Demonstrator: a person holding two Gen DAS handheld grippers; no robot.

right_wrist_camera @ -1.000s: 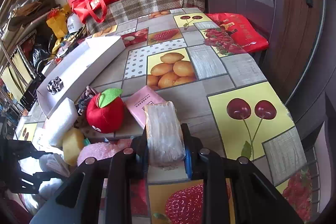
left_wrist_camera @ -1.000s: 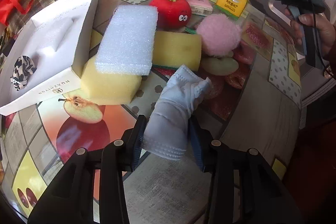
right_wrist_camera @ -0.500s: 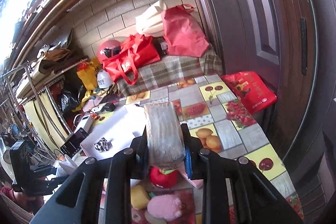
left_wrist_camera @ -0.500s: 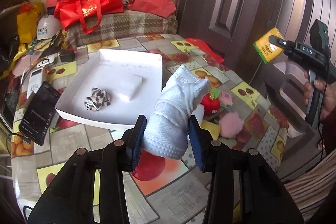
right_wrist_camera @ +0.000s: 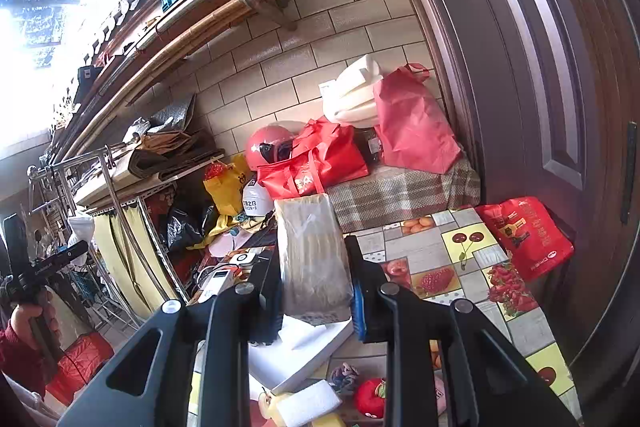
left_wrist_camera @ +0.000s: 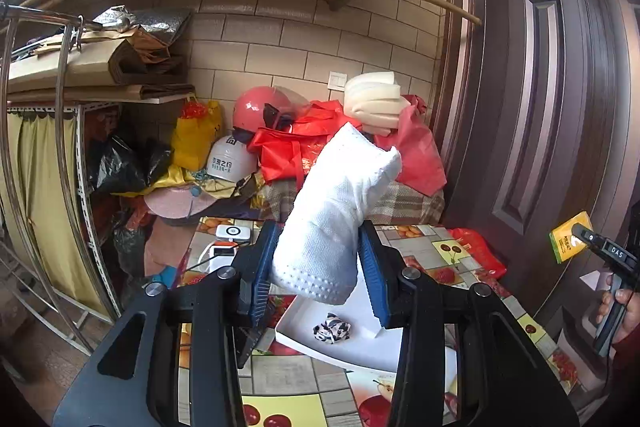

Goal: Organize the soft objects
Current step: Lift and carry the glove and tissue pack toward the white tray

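A white sock [left_wrist_camera: 336,223] stands upright between the blue pads of my left gripper [left_wrist_camera: 318,259], which is shut on it, raised above the white tray [left_wrist_camera: 360,347]. A black-and-white scrunchie [left_wrist_camera: 331,327] lies in that tray. My right gripper [right_wrist_camera: 314,283] is shut on a plastic-wrapped yellow tissue packet [right_wrist_camera: 310,259], held high over the tray's corner [right_wrist_camera: 304,351]. The left wrist view shows this packet [left_wrist_camera: 570,242] at the far right. A red apple plush [right_wrist_camera: 370,398], white foam block [right_wrist_camera: 308,405] and coloured scrunchie [right_wrist_camera: 344,373] lie on the table below.
The table has a fruit-print cloth [right_wrist_camera: 460,267]. A phone and a white charger [left_wrist_camera: 234,233] lie at its far left edge. Red bags [left_wrist_camera: 304,143], helmets and a plaid-covered bench stand behind it, a dark door [left_wrist_camera: 540,107] at right and a metal rack [left_wrist_camera: 60,187] at left.
Both grippers have risen and tipped up from the table, so the wall and shelves fill the views. The sock went up with the left gripper, the packet with the right.
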